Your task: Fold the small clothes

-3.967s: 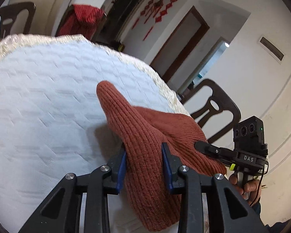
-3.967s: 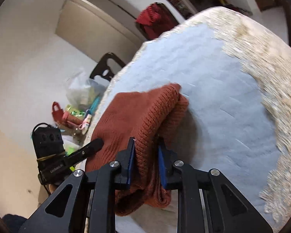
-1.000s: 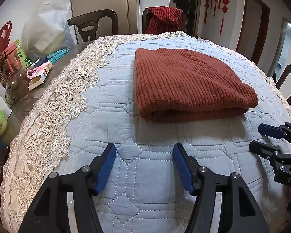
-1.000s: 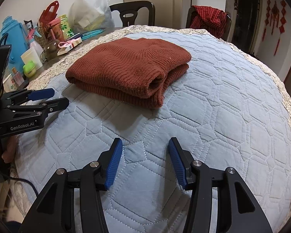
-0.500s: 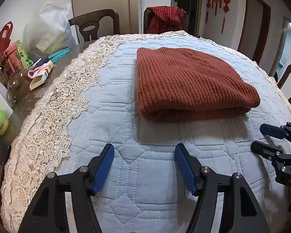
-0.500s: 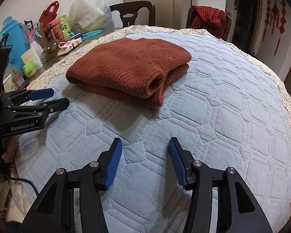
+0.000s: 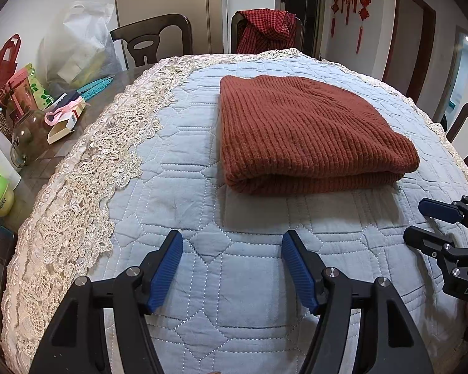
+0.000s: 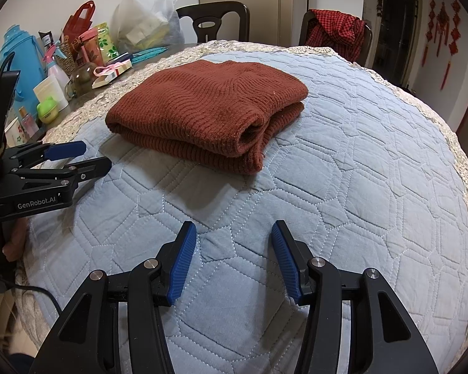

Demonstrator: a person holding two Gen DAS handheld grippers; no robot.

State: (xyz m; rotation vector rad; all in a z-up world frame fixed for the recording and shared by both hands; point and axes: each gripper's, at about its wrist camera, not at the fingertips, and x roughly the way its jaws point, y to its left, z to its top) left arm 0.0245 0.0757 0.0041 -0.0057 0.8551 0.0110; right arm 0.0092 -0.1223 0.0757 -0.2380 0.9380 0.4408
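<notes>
Folded rust sweater [image 7: 299,131] lies flat (thick fold facing the cameras).

The folded sweater [image 7: 302,137] is rust-brown with ribbed knit. The quilt [image 7: 202,280] beneath is pale blue, stitched in white geometric lines, edged with cream lace [image 7: 87,187]. Both claws are black with blue ridged pads [image 8: 184,265]. A red-and-black checked garment [image 8: 337,31] drapes over a dark chair.

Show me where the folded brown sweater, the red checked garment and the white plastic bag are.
folded brown sweater [image 7: 299,131], left wrist view, top layer.
red checked garment [image 7: 266,29], left wrist view, part draped over chair back.
white plastic bag [image 8: 146,18], right wrist view, front side.
</notes>
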